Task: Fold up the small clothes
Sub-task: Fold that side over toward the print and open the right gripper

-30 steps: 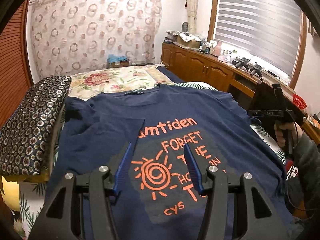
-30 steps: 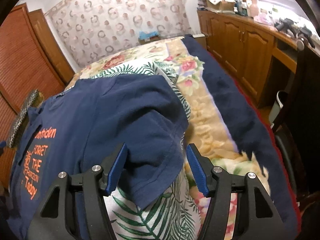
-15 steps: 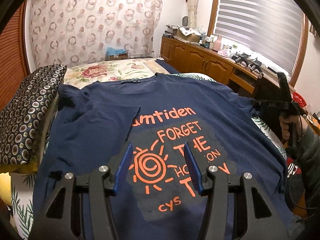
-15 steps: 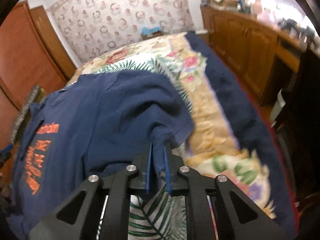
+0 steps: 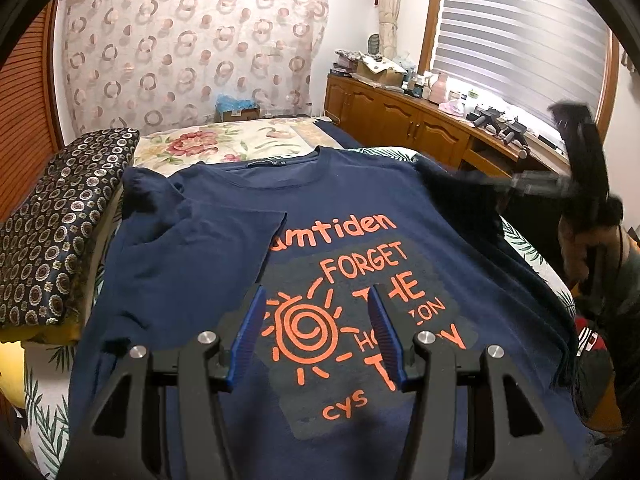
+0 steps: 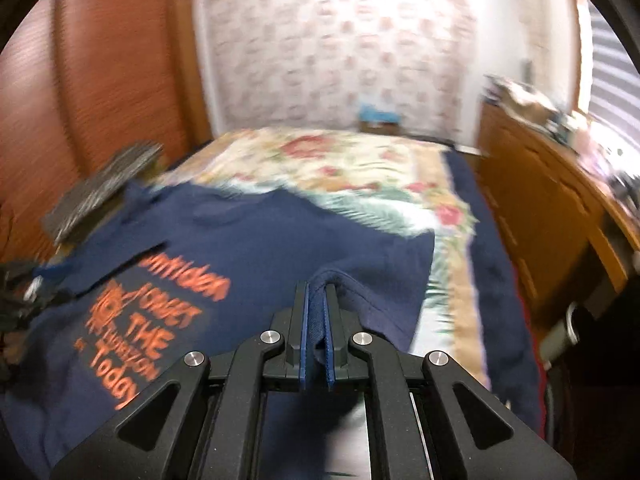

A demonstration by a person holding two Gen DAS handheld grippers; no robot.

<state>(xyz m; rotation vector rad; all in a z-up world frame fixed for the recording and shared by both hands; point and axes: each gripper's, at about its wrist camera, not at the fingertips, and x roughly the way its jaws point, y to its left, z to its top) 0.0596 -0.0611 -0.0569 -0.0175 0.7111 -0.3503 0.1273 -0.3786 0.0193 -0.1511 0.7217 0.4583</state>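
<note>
While the left gripper (image 5: pixel 316 332) hovers spread above the navy T-shirt (image 5: pixel 224 280), the right gripper (image 6: pixel 316 336) pinches its sleeve (image 6: pixel 360 276).

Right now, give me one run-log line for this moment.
left gripper: open, over T-shirt print | right gripper: shut on T-shirt sleeve, lifted | left sleeve: folded in

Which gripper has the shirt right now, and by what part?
The right gripper pinches the navy T-shirt by its sleeve edge; the left gripper is open, holding nothing.
</note>
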